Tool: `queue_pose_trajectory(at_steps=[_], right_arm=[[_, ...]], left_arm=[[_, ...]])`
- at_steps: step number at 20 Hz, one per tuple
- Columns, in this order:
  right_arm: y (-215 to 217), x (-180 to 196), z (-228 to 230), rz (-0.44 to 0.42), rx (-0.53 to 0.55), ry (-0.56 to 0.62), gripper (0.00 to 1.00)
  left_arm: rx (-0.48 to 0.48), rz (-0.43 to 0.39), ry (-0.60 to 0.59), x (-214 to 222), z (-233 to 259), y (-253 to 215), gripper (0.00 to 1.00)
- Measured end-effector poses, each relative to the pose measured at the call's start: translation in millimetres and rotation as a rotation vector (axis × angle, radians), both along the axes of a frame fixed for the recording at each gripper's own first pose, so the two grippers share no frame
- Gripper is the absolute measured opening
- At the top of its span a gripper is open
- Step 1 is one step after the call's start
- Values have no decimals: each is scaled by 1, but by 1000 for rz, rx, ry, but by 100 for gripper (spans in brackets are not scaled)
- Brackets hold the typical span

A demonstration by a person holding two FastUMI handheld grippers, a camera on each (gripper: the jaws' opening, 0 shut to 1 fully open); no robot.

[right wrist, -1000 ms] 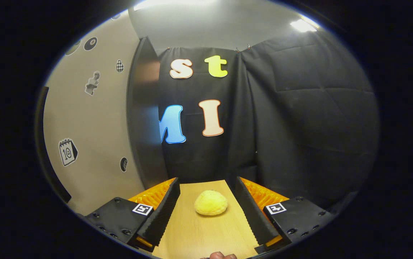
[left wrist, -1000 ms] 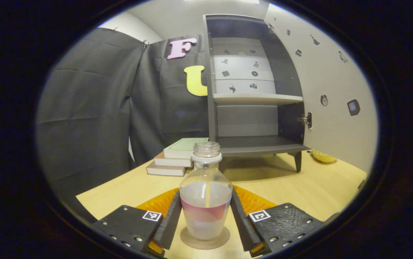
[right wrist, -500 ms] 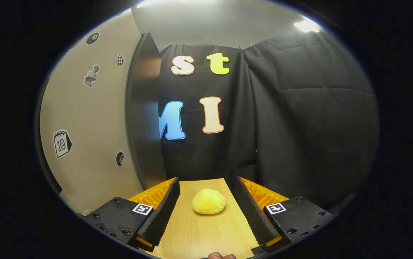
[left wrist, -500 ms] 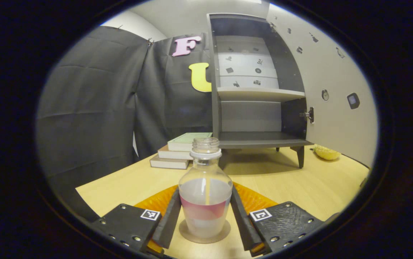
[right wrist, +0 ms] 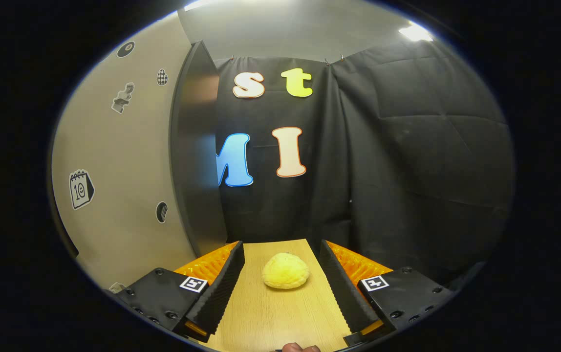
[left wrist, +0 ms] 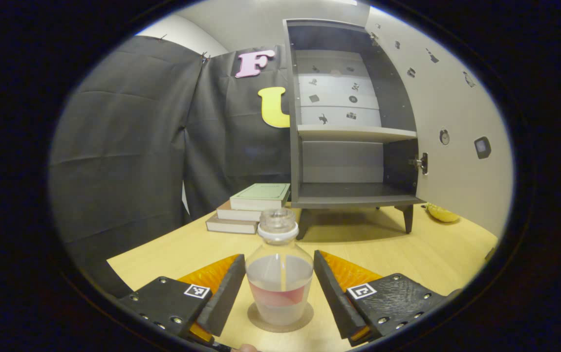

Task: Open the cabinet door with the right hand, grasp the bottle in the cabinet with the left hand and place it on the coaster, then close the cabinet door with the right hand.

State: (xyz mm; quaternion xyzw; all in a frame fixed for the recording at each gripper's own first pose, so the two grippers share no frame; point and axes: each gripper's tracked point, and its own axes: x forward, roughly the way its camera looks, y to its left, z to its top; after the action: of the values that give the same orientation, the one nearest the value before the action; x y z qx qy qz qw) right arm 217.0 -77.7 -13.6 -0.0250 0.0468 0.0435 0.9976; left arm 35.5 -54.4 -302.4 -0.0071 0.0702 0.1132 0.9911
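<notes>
In the left gripper view, the left gripper (left wrist: 279, 288) stood spread at the bottom centre, its fingers clear of the bottle (left wrist: 279, 274) on either side. The bottle stood upright on the round coaster (left wrist: 280, 319) on the tabletop (left wrist: 407, 254). Beyond it, a stack of books (left wrist: 251, 208) lay left of the cabinet (left wrist: 354, 122), whose door (left wrist: 456, 122) hung open at the right. In the right gripper view, the right gripper (right wrist: 282, 286) was apart at the bottom, holding nothing, with a yellow bun (right wrist: 286, 270) on the tabletop between its fingers, farther off.
</notes>
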Motion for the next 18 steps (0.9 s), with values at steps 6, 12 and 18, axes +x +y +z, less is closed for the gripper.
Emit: queue_pose_trajectory(at_steps=[6,12,18], right_arm=[[-1,1,3,20,14,-12,98],[-3,-10,12,62,47,-28,98],[-2,-25,14,138,62,-53,98]], left_arm=[[13,12,-66,-12,71,-3,84],[-21,32,-90,-31,154,-15,84],[-6,37,-71,-51,237,-29,84]])
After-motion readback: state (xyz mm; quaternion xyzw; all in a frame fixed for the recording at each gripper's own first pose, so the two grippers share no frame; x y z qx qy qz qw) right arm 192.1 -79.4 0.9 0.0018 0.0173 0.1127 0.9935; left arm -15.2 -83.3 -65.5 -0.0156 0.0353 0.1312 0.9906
